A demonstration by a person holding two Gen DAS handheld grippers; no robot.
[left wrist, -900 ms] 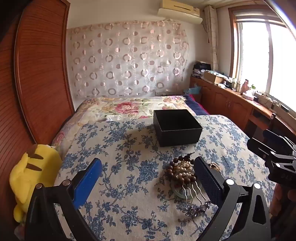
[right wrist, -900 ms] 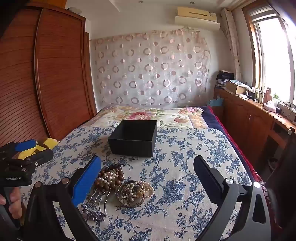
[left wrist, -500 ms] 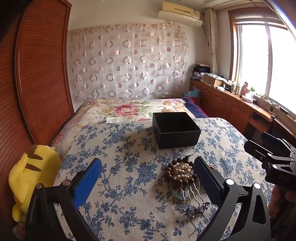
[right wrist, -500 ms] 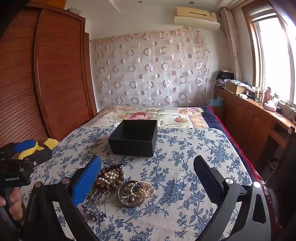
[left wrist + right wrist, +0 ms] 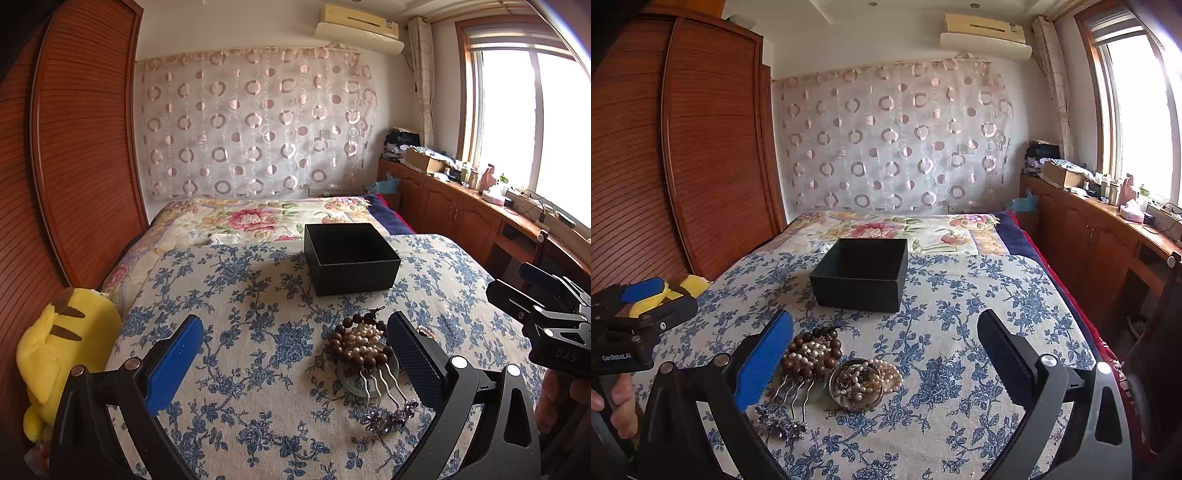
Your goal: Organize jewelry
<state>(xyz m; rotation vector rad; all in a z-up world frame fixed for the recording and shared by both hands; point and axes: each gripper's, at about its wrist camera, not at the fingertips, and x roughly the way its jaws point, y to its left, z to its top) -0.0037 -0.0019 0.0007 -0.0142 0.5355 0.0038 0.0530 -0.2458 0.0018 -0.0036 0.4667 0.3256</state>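
A pile of jewelry lies on the blue-flowered cloth: brown and white bead bracelets (image 5: 357,343) (image 5: 812,350), a silver hair comb with purple stones (image 5: 384,402) (image 5: 786,406), and a bangle with pearl strands (image 5: 862,380). An open, empty black box (image 5: 349,256) (image 5: 862,273) stands behind the pile. My left gripper (image 5: 295,354) is open above the cloth, left of the pile. My right gripper (image 5: 886,354) is open above the cloth, right of the pile. Each gripper also shows in the other's view, the right (image 5: 543,306) and the left (image 5: 639,314).
A yellow plush toy (image 5: 55,354) lies at the cloth's left edge by the wooden wardrobe (image 5: 70,147). A flowered quilt (image 5: 258,218) covers the bed behind the box. A wooden cabinet (image 5: 1100,236) with clutter runs under the window on the right.
The left view has tilted up slightly, so the box and the jewelry sit lower in frame. The right gripper has barely moved. Both grippers stay open.
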